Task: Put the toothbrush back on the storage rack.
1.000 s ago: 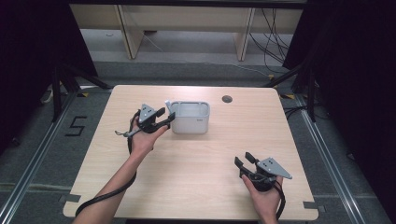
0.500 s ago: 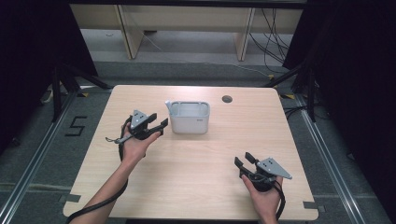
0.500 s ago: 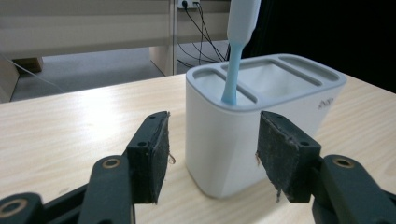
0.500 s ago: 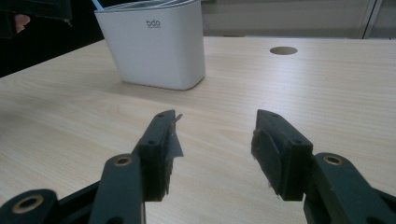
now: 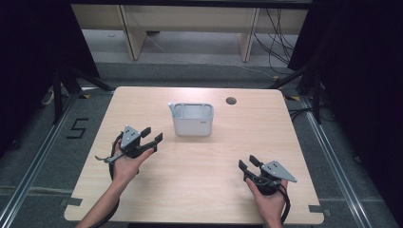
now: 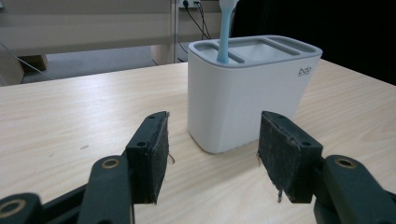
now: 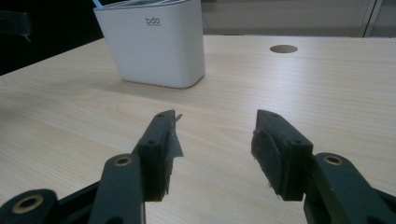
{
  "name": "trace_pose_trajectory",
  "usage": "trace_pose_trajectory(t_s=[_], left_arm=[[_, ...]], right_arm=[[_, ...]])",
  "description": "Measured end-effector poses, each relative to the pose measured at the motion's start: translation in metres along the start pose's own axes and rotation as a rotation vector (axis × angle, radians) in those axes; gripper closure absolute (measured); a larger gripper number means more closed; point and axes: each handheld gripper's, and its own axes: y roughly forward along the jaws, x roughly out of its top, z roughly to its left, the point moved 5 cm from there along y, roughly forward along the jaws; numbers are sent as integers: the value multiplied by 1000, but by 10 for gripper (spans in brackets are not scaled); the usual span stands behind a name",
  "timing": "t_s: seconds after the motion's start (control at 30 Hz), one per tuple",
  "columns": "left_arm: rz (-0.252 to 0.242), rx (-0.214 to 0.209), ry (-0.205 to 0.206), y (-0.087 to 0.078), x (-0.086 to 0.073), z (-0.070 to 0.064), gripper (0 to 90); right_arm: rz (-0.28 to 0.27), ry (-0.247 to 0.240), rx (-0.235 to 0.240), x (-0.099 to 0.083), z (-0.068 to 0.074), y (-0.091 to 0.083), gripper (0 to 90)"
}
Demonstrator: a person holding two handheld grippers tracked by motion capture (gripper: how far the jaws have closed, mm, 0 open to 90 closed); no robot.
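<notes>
Even overhead light falls on the counter point(image 5: 199, 166), which shows bright and pale, while the surroundings to left and right drop into near black. Shadows are soft and short, lying close under the white holder point(image 5: 192, 119). No harsh glare. The two gripper views are sharp up close, softer and slightly bowed toward the background.

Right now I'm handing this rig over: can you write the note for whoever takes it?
Left hand-held gripper: open, empty, beside the white holder, not touching it.
Right hand-held gripper: open, empty, near the table's front right.
The holder stands upright mid-table; a light blue handle stands in its end slot.
Done: handle sits in the holder, nothing is gripped.
Left: I can't tell what comes next; the other slots look empty.
</notes>
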Motion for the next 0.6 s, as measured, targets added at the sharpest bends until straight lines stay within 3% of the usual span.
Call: trace_pose_trajectory(t_s=[0.13,0.2,0.37,0.4,0.5,0.6], left_arm=[[-1,4,6,-12,-8,0,426],[-7,4,14,-17,-13,0,426],[17,16,10,-32,-31,0,425],[13,19,7,-34,-35,1,425],[7,29,-3,-40,-44,2,418],[-9,31,-7,-44,-51,4,417]], right_arm=[[-2,-5,1,0,0,0,496],[3,21,5,0,1,0,496],[4,26,0,-1,2,0,496],[4,-6,-5,0,0,0,496],[0,-9,6,-1,1,2,496],[20,-1,-14,-1,1,0,496]])
